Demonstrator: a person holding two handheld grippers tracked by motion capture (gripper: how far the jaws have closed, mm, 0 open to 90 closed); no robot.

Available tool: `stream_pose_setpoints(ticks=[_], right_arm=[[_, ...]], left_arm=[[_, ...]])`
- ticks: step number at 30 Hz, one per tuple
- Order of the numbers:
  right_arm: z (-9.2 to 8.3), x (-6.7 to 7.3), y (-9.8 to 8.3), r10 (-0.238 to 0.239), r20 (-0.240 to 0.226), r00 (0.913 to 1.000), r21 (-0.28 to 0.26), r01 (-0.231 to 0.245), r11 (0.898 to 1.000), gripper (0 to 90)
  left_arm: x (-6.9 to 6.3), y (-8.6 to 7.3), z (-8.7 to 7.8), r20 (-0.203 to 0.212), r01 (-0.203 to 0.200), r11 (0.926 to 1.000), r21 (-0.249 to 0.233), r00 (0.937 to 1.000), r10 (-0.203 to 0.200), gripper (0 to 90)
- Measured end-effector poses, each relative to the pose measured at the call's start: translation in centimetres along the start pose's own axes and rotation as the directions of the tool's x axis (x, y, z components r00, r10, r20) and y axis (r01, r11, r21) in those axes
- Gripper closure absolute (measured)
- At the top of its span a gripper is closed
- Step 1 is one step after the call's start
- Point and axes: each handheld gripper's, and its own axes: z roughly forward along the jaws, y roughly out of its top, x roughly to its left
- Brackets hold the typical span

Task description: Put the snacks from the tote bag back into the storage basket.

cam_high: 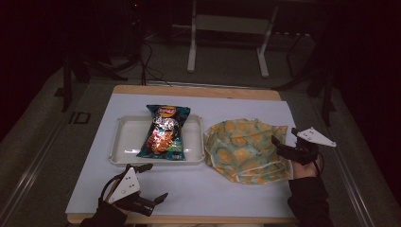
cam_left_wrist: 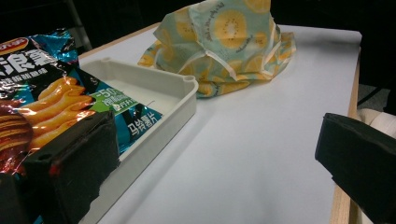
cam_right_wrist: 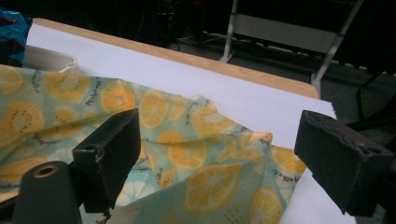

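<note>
left hand-held gripper: low at the near-left of the table, jaws wide, holding nothing; one tip just off the tray's near rim, the other out toward the table's near edge.
tray: white, shallow, rounded corners, left-centre on the white sheet; near-right corner post is clear in the left gripper view.
chip bag: lies flat in the tray, top end overhanging the far rim; crinkly foil, teal with orange chips, in the left gripper view just beyond that gripper's left jaw.
cloth bag: lemon-print, teal and yellow fabric, crumpled in a loose heap right of the tray, its left edge touching or almost touching the tray rim; cannot tell which.
right hand-held gripper: at the cloth bag's right edge, jaws wide, empty; in the right gripper view the fabric lies between and under the jaws, not pinched.
step: looks like the approach to grasp the cloth bag, probably to open it for the chip bag; that is a judgement.
next move: right side needs to drop onto a fold or hem and close on one layer only; left is placed to go for the chip bag or the bag's other edge.
edges: cloth bag's right end sits near the sheet's right edge; table's right edge just beyond.
open room: bare white sheet in front of tray and cloth bag, and behind them up to the far wooden edge.
</note>
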Motion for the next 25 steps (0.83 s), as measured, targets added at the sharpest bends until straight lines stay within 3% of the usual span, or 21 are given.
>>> stream_pose_setpoints(ticks=[18,25], right_arm=[[-0.21,-0.52,-0.85,0.021,0.093,0.9954,-0.026,-0.019,0.999,14.4],[-0.17,-0.68,-0.90,0.031,0.097,0.9948,-0.019,-0.029,0.999,14.8]], left_arm=[[-0.01,-0.01,-0.04,0.000,0.000,1.0000,0.002,1.0000,0.000,0.2],[0.01,-0.02,-0.04,-0.001,0.000,1.0000,0.002,1.0000,0.000,0.3]])
